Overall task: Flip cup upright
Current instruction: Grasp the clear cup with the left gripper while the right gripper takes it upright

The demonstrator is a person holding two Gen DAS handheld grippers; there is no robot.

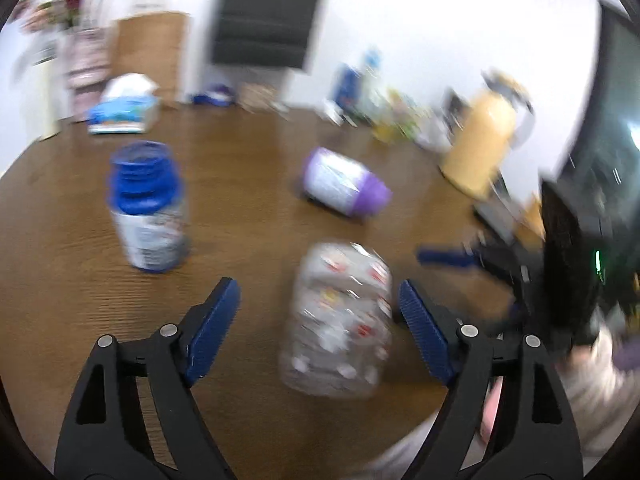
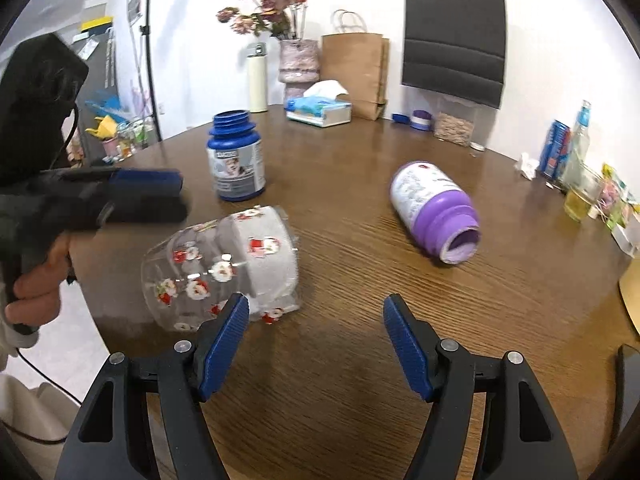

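Note:
A clear glass cup (image 2: 224,268) printed with small Santa figures lies on its side on the brown wooden table (image 2: 360,360), near the table's left edge. In the blurred left wrist view the cup (image 1: 340,320) sits between my open fingers but they do not touch it. My left gripper (image 1: 320,320) is open; it also shows in the right wrist view (image 2: 144,196), just above and left of the cup. My right gripper (image 2: 316,344) is open and empty, its left fingertip close in front of the cup.
A blue open jar (image 2: 237,156) stands upright behind the cup. A purple jar (image 2: 434,210) lies on its side to the right. A tissue box (image 2: 320,110), paper bags, a vase, bottles and a glass line the table's far and right edges.

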